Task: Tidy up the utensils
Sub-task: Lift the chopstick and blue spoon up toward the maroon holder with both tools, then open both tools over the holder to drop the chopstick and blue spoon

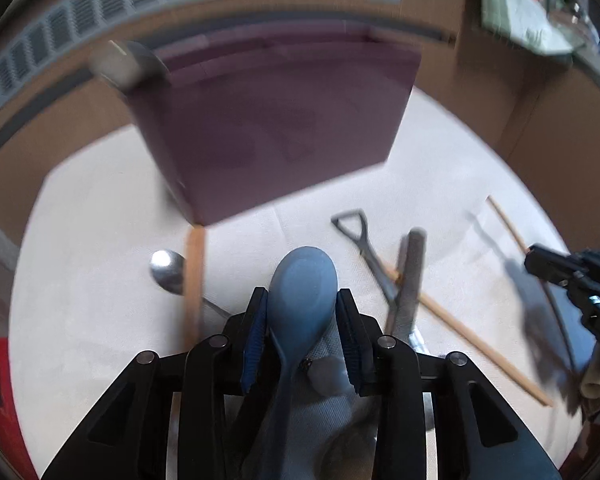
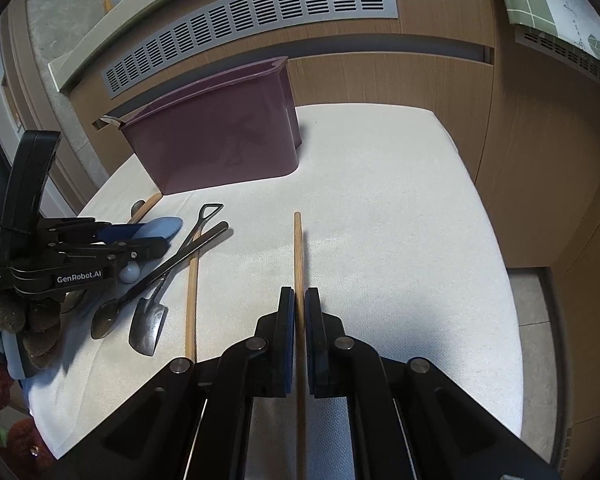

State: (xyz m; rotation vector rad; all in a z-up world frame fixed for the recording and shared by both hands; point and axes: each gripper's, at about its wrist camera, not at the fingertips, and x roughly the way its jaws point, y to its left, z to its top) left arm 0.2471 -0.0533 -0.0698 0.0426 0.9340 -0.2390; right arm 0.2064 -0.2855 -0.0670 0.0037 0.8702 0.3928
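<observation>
Gathering step under way; right claw (image 2: 299,304) pinching wooden chopstick (image 2: 298,248) above white-clothed bench (image 2: 400,240); left claw (image 1: 302,312) gripping blue spoon (image 1: 302,292) by bowl; next move is probably carrying both into purple bin (image 2: 216,140), standing just behind the utensil pile.

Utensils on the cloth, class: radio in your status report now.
Right gripper shut on a chopstick. Left gripper around blue spoon. Purple bin ahead, path unobstructed.
</observation>
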